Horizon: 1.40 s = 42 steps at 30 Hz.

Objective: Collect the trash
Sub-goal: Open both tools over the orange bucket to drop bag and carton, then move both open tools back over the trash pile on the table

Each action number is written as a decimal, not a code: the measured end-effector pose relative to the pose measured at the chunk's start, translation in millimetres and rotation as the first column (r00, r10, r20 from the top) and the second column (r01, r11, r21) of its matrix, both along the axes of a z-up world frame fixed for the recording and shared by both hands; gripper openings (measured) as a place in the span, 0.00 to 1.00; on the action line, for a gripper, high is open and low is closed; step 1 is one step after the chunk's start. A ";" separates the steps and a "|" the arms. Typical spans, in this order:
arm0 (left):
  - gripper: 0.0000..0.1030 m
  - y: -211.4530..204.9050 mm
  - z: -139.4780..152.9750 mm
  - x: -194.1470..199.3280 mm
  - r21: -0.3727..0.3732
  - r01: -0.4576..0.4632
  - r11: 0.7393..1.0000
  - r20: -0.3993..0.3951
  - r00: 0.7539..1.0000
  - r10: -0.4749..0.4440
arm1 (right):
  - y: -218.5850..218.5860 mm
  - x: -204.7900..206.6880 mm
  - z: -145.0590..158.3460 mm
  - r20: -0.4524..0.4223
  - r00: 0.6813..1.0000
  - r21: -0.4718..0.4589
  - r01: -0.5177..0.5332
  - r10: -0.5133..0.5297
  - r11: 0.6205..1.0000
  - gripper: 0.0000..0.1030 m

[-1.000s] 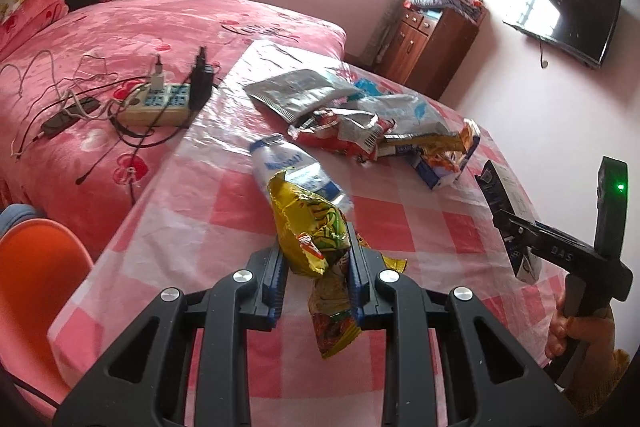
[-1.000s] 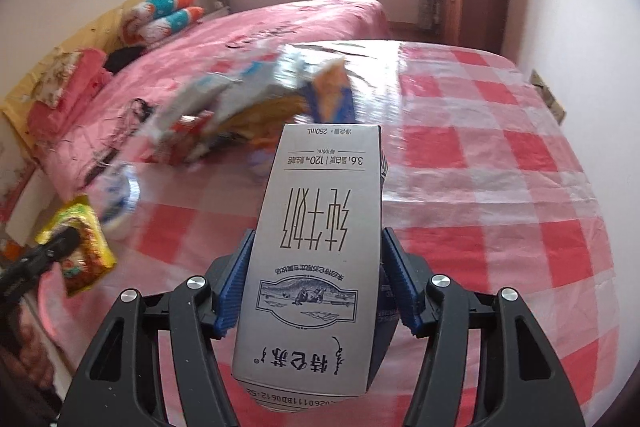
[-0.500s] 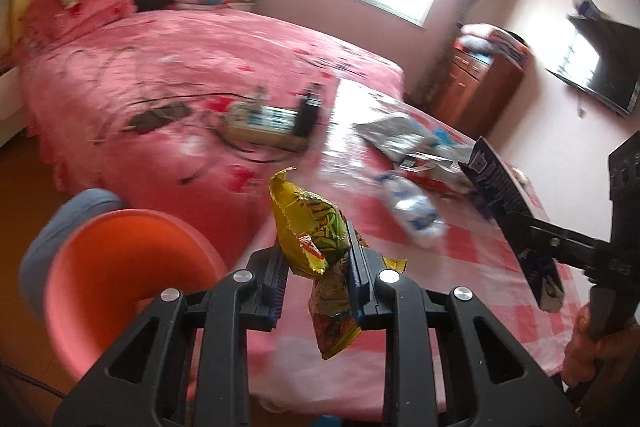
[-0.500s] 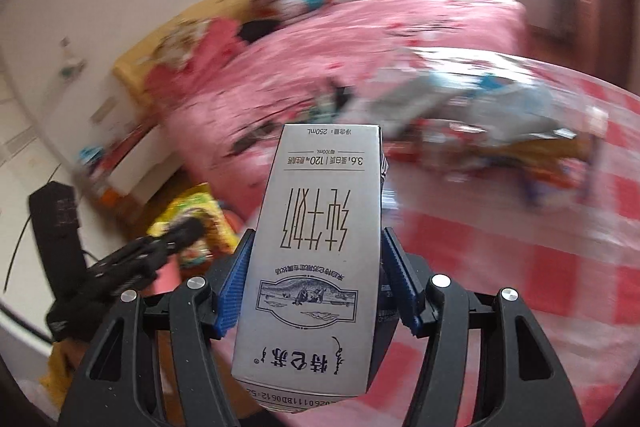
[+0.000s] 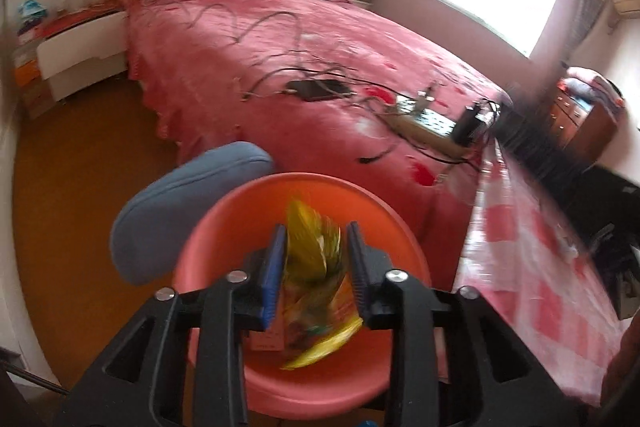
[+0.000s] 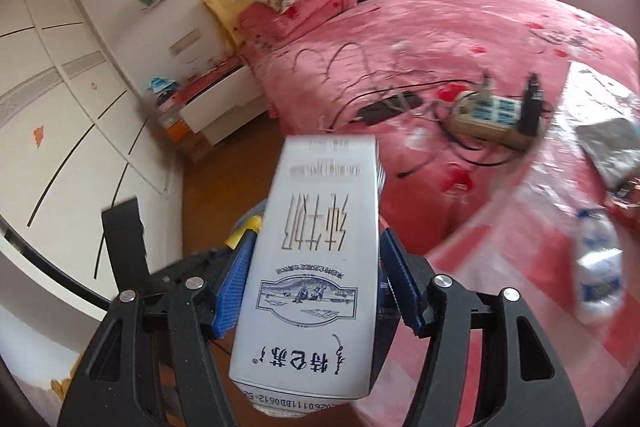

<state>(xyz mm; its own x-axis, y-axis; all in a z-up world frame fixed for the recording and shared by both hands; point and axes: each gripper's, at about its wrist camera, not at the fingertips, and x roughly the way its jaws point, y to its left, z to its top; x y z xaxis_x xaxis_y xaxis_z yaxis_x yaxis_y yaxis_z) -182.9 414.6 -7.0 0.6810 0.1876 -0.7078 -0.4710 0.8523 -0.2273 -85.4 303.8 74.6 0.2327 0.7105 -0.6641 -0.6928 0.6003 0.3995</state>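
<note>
Orange bin (image 5: 224, 227): smooth moulded plastic, dull sheen. Yellow snack wrapper (image 5: 316, 259): glossy crinkled film (blurred, print unreadable). Milk carton (image 6: 316, 267): coated paperboard, smooth, slight gloss. Gripper pads (image 6: 236, 275): blue ribbed rubber or plastic; arms matt black plastic, bright metal screws. Bedspread (image 5: 320, 39): pink cloth, soft satin-like sheen. Table cover (image 5: 532, 255): checked, shiny plastic sheet. Floor (image 5: 80, 167): brown, smooth, matt. Plastic bottle (image 6: 600, 267): clear, glossy.

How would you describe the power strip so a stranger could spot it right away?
Find the big pink bed, then its near edge beside the checked tablecloth. The power strip lies there, a long beige bar with blue-green sockets and a black adapter plugged in, unlike the flat black device among the cables nearby.
</note>
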 end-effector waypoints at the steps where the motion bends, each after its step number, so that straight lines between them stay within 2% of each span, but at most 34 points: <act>1: 0.54 3.3 -1.7 -1.2 0.009 -0.013 1.000 -0.001 1.000 0.013 | 4.2 2.9 -4.8 -0.006 1.000 -0.008 0.025 -0.025 1.000 0.87; 2: 0.60 6.9 -3.3 -4.0 0.019 -0.024 1.000 0.003 1.000 0.024 | 3.3 5.2 -7.7 -0.016 0.999 -0.005 0.040 -0.040 0.999 0.87; 6: 0.64 15.7 -7.1 -10.2 0.041 -0.038 0.998 0.004 0.999 0.038 | -19.2 6.1 -17.2 -0.061 0.993 0.010 0.101 -0.101 0.995 0.87; 8: 0.64 17.4 -8.0 -10.7 0.049 -0.039 0.998 0.006 0.999 0.038 | -35.8 4.1 -17.8 -0.046 0.989 0.001 0.141 -0.141 0.990 0.87; 11: 0.71 12.0 -7.9 -8.8 0.047 -0.012 0.999 0.030 1.000 0.011 | -60.7 0.4 -18.1 -0.019 0.982 0.009 0.189 -0.189 0.982 0.87; 16: 0.72 -3.8 -3.6 -6.9 0.032 0.059 0.998 0.069 0.996 -0.061 | -100.0 -10.5 -18.5 0.023 0.969 0.057 0.246 -0.247 0.968 0.90; 20: 0.72 -21.9 1.1 -1.2 0.048 0.115 0.992 0.047 0.992 -0.117 | -122.7 -17.3 -20.4 0.059 0.963 0.089 0.257 -0.263 0.962 0.92; 24: 0.72 -41.2 4.4 8.0 0.067 0.149 0.987 -0.029 0.989 -0.147 | -148.1 -29.4 -18.2 0.125 0.950 0.139 0.268 -0.285 0.953 0.94; 28: 0.72 -56.8 10.1 11.2 0.065 0.185 0.981 -0.045 0.982 -0.182 | -169.6 -38.7 -15.1 0.180 0.931 0.156 0.291 -0.317 0.944 0.95; 32: 0.72 -77.3 16.9 15.5 0.088 0.229 0.969 -0.056 0.973 -0.225 | -185.4 -39.6 -18.4 0.161 0.923 0.167 0.323 -0.349 0.932 0.95; 36: 0.72 -101.0 26.5 18.0 0.148 0.254 0.956 -0.063 0.967 -0.248 | -205.3 -37.9 -24.1 0.122 0.918 0.178 0.354 -0.377 0.918 0.95; 42: 0.72 -126.6 36.4 22.3 0.158 0.304 0.939 -0.065 0.952 -0.298 | -227.5 -38.1 -29.1 0.093 0.908 0.188 0.386 -0.408 0.903 0.95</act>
